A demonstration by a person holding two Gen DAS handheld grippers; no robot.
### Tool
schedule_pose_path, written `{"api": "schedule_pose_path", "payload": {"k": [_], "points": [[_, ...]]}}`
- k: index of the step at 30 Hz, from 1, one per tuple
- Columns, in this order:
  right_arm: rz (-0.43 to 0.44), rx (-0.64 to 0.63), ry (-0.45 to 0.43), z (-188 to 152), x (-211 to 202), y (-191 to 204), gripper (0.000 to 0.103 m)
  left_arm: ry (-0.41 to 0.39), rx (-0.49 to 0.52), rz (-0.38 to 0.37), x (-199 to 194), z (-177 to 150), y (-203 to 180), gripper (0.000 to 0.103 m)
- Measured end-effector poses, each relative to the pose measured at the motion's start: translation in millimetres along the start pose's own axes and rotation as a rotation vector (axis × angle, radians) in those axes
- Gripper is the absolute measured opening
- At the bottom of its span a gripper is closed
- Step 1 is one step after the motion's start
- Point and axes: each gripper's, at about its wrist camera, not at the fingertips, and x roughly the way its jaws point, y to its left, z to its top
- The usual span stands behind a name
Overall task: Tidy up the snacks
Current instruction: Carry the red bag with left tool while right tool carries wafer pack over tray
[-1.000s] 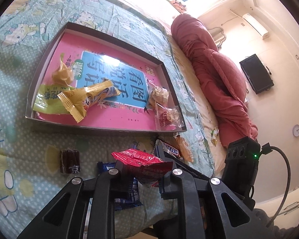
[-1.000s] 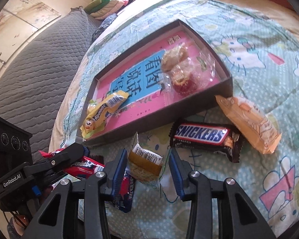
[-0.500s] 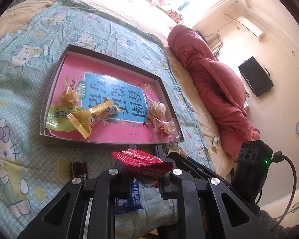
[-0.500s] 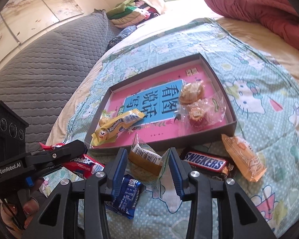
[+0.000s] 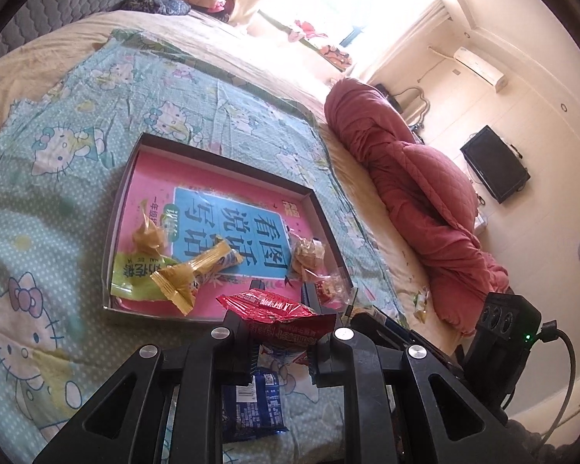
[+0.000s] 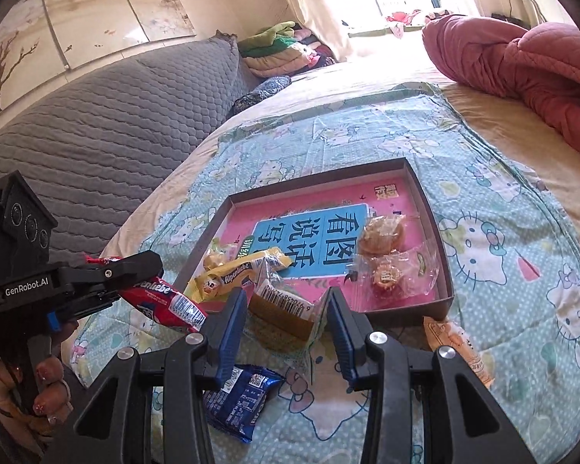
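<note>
The box lid [image 6: 444,266] lies on the bedsheet [image 6: 502,232], with the Alpenliebe stick [image 6: 247,268] at its left and two wrapped pastries [image 6: 382,236] at its right; a cookie packet [image 6: 239,398] lies before it

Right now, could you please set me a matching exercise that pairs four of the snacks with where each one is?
Snacks:
1. red packet
2. brown packet with a barcode
3. blue packet
4. yellow Alpenliebe stick

Places:
A. lying inside the box
B. gripped in the right claw
C. lying on the blanket, outside the box
D. gripped in the left claw

Pairs: 1-D, 2-B, 3-C, 4-A
</note>
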Motion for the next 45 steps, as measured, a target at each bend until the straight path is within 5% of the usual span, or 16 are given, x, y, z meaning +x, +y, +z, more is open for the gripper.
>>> {"api": "schedule_pose_path", "payload": {"k": [13, 23, 45], "points": [[-0.019, -0.059, -0.046, 13, 1, 2, 0.043, -0.041, 0.094, 0.122, 1, 5, -7, 0.019], [-0.015, -0.080, -0.071, 23, 5, 1, 0.043, -0.071, 0.111, 0.114, 7, 12, -11, 0.019], [-0.050, -0.104, -0.056, 30, 31, -8, 0.043, 0.044, 0.070, 0.169, 70, 20, 9, 0.019]]}}
